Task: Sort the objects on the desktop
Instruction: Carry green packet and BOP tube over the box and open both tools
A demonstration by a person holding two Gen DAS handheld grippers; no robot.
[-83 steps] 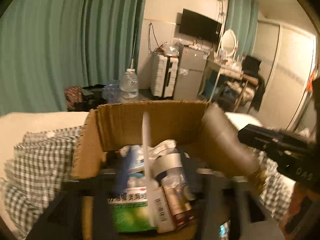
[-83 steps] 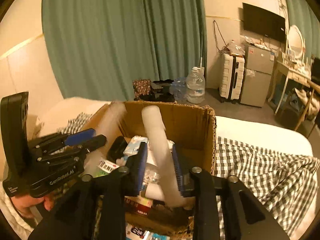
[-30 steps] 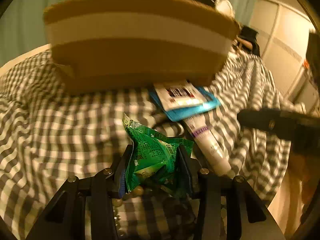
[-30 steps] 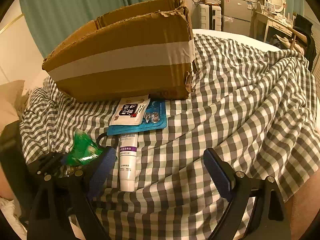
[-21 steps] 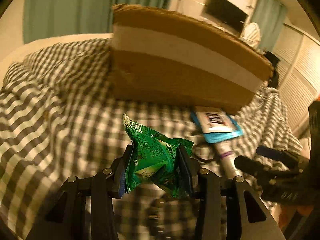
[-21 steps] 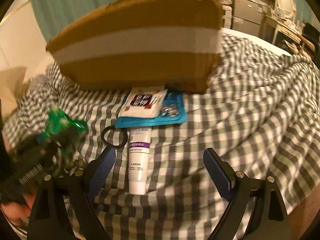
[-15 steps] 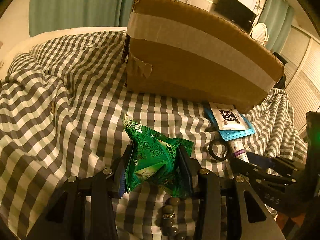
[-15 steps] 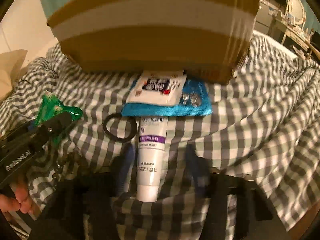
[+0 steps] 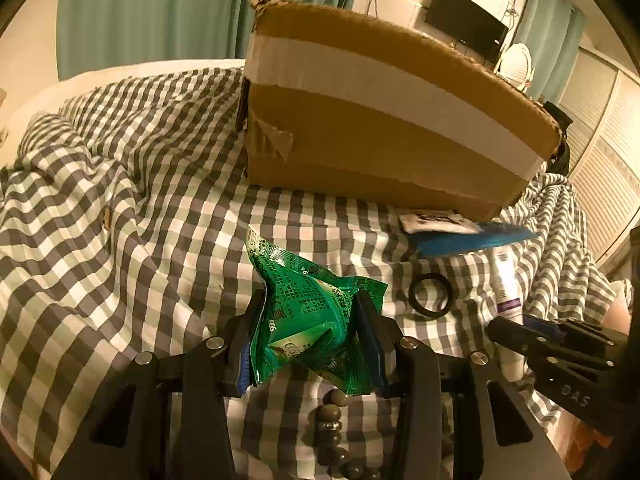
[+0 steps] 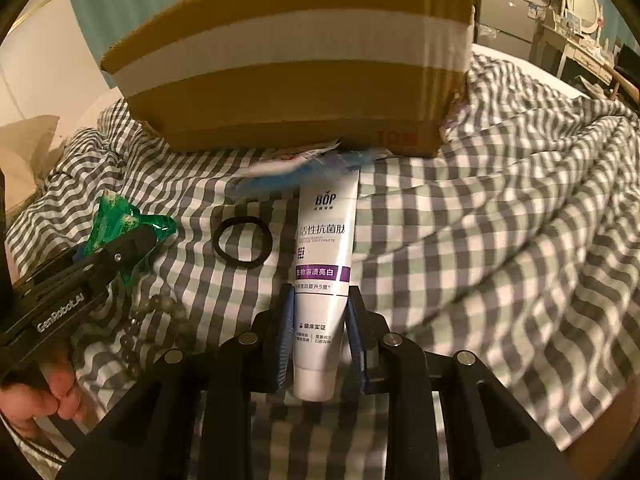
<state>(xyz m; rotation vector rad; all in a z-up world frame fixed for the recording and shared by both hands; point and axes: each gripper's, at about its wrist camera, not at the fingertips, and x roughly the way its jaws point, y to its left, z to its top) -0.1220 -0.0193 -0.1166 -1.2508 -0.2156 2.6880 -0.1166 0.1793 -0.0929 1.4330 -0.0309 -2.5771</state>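
On the checked bedspread (image 10: 500, 208), right gripper (image 10: 319, 304) closing around the white toothpaste tube (image 10: 324, 264); left gripper (image 9: 310, 320) clamps a crumpled green foil packet (image 9: 312, 312)

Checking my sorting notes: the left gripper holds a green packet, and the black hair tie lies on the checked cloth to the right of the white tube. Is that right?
One thing is wrong: the black hair tie lies left of the white tube, not right, as the right wrist view shows. The left gripper does hold the green packet, and the tie is on the checked cloth.
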